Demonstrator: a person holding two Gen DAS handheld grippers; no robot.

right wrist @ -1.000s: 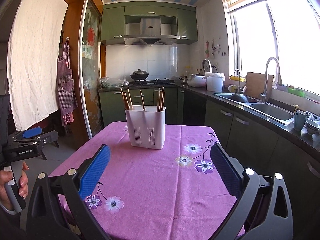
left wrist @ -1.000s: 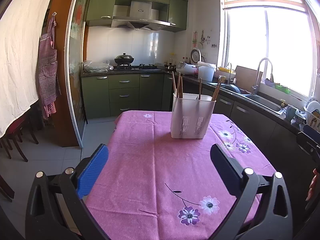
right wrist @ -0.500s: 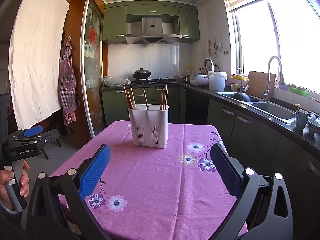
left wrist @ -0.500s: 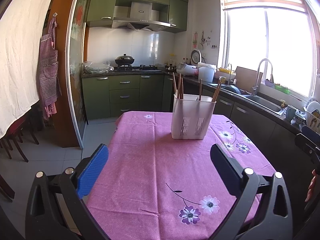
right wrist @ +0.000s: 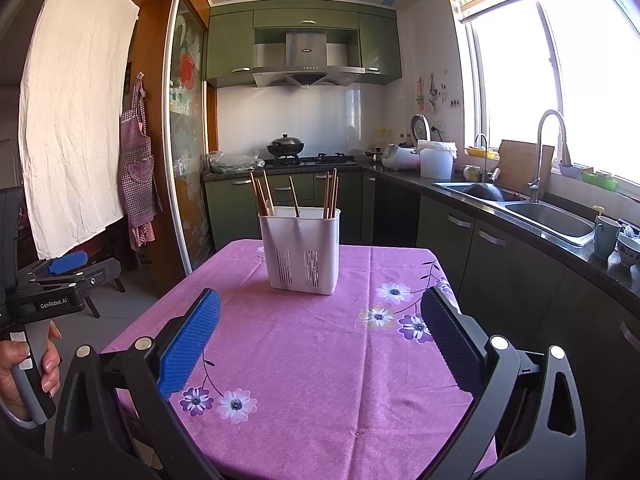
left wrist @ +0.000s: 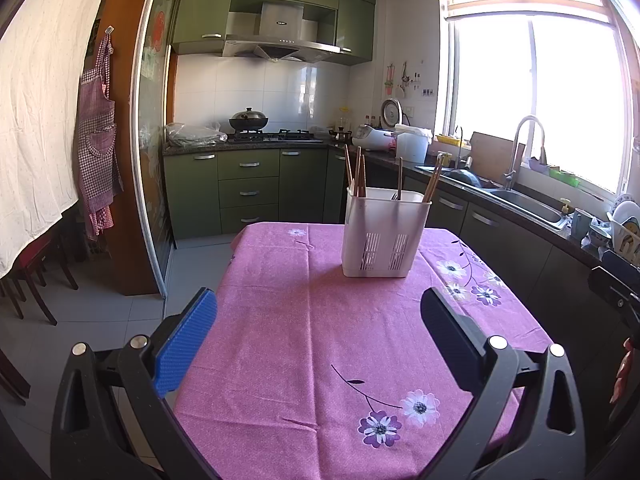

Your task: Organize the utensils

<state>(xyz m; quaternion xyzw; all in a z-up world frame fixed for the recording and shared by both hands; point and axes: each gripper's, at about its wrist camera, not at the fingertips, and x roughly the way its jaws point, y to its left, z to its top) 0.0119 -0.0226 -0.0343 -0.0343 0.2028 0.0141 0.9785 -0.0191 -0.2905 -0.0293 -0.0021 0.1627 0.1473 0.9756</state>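
Utensil holder: a white slotted holder point(left wrist: 386, 236) is seen standing upright on the table, well ahead of both grippers and untouched by either; from the right wrist view it point(right wrist: 300, 250) lies ahead and slightly left of centre.
Chopsticks: brown sticks point(left wrist: 358, 172) are held upright in the holder's compartments, some leaning outward; a second bunch point(right wrist: 331, 194) is seen at the holder's right side.
Left gripper: the left gripper point(left wrist: 318, 334) is held wide apart above the near part of the table, with nothing between its pads.
Right gripper: the right gripper point(right wrist: 320, 334) is likewise spread wide and empty, over the tablecloth.
Tablecloth: a pink flowered cloth point(left wrist: 304, 320) is spread beneath both grippers.
Hand: a hand point(right wrist: 18, 376) is seen wrapped round the left gripper's handle, far left of the right gripper.
Sink: a steel sink point(right wrist: 548, 218) is set in the counter, ahead to the right.
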